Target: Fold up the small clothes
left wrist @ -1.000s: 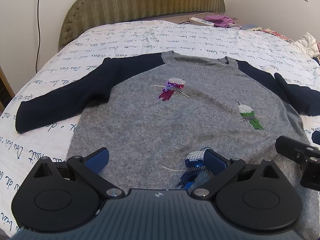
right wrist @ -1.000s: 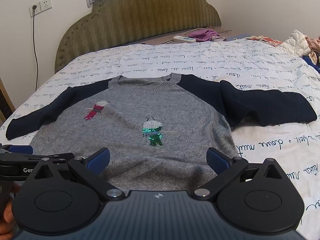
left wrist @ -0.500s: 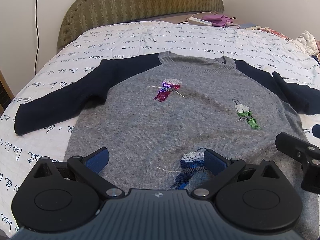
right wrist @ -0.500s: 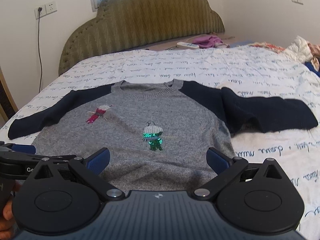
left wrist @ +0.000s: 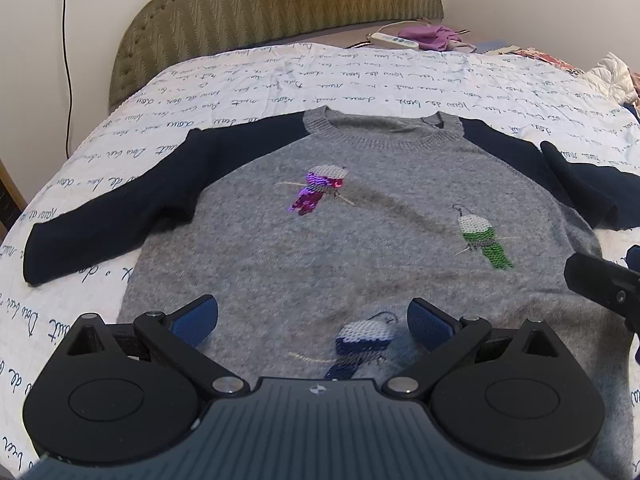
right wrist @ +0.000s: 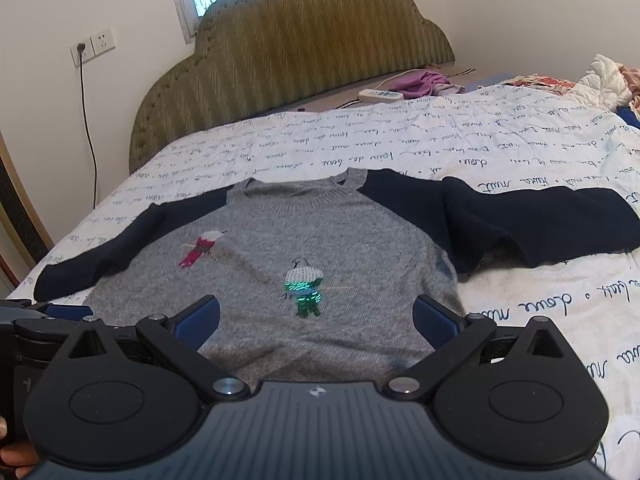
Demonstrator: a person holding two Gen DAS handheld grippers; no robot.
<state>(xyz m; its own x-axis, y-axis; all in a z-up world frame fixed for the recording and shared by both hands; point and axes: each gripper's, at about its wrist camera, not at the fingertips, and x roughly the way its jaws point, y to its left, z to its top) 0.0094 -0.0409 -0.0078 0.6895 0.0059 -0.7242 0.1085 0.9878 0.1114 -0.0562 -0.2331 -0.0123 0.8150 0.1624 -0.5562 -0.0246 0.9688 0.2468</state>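
While the grey sweater (left wrist: 360,248) with navy sleeves lay flat across the middle of the frame on the script-printed bedspread (left wrist: 280,76), my left gripper (left wrist: 312,320) and my right gripper (right wrist: 316,320) both hovered over its lower hem, fingers spread wide, holding nothing.

Sweater (left wrist: 360,240): fuzzy grey knit body, navy knit sleeves, ribbed collar, shiny sequin birds (left wrist: 320,192). Bedsheet (left wrist: 280,80): white cotton-like cloth w/ printed script, slightly crumpled. Headboard (right wrist: 296,52): olive quilted fabric, zigzag stitch. Left gripper (left wrist: 312,320) and right gripper (right wrist: 316,320): matt black plastic, blue textured pads, bright metal pivot screws, ribbed grey housing.
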